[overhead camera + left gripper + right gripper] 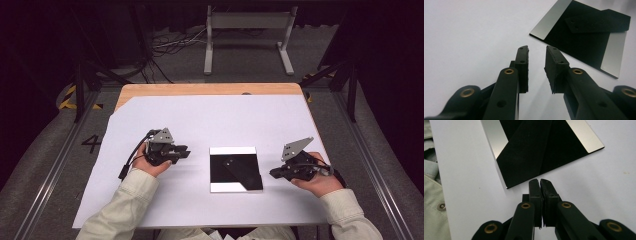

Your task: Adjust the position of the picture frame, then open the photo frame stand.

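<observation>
Lab test bay, black curtains point(40, 60), floor cables point(170, 42), hazard tape point(67, 97)

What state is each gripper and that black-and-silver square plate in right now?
Left gripper: open, holding nothing, on the white sheet.
Right gripper: shut, holding nothing, near the plate's edge.
Square plate: flat on the sheet between the grippers, untouched.

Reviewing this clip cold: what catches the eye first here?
A black square plate with silvery strips along two edges lies mid-table on the white sheet, stark against it. The left gripper and right gripper flank it on either side, both pointing inward; the left's jaws stand slightly apart, the right's are closed, neither touching the plate.
</observation>
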A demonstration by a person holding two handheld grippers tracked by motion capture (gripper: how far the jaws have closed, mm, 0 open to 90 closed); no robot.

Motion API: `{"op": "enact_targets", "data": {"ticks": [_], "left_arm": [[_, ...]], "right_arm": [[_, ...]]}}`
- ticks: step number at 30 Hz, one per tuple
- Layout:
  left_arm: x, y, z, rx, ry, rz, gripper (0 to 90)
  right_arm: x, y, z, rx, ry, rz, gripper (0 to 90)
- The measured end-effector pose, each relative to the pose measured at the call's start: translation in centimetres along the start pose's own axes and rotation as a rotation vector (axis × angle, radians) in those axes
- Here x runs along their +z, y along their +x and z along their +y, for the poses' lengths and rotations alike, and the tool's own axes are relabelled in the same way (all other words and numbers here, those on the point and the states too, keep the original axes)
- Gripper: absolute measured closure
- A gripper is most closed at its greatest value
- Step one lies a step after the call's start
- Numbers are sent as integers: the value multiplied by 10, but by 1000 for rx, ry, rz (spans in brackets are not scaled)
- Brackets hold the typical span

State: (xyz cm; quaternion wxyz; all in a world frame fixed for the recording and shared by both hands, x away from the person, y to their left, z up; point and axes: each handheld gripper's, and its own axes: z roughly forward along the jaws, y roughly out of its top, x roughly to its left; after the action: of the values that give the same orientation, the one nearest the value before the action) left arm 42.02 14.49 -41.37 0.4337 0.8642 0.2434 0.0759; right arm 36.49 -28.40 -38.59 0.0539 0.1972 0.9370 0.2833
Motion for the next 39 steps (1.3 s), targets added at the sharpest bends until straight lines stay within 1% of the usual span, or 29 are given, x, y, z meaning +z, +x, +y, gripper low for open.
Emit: {"op": "enact_targets", "data": {"ticks": [3, 4, 5, 6, 10, 13, 21, 28, 29, 31, 32, 34, 39], "left_arm": [[0, 2, -1, -11, -1, 7, 730], [-1, 2, -1, -11, -4, 16, 729], [-1, 1, 0, -13, -9, 21, 729], [-1, 1, 0, -13, -9, 21, 728], [0, -1, 1, -3, -1, 32, 722], [0, -1, 1, 2, -1, 33, 719], [-3, 0, 0, -5, -17, 30, 709], [-2, 0, 0, -9, -17, 33, 704], [-2, 0, 0, -8, -15, 34, 704], [-2, 0, 0, -12, -15, 34, 702], [-3, 0, -1, -4, -13, 35, 701], [-3, -1, -1, -9, -17, 33, 700], [-3, -1, -1, -4, -14, 33, 696]], "right_arm": [[0, 2, 1, -4, -3, 3, 876], [-1, 3, 2, -10, -13, 16, 877], [0, 4, 2, -16, -11, 25, 877], [0, 4, 2, -16, -11, 25, 877], [3, 5, 1, -34, 4, 53, 878], [2, 7, 1, -38, 11, 66, 878], [4, 10, 3, -53, 31, 90, 880], [11, 11, 2, -57, 77, 119, 883], [11, 11, 2, -57, 77, 119, 883], [13, 11, 1, -45, 108, 120, 886], [14, 11, 1, -44, 120, 125, 886], [17, 10, 1, -47, 129, 127, 887], [23, 12, 2, -48, 159, 135, 890]]}}
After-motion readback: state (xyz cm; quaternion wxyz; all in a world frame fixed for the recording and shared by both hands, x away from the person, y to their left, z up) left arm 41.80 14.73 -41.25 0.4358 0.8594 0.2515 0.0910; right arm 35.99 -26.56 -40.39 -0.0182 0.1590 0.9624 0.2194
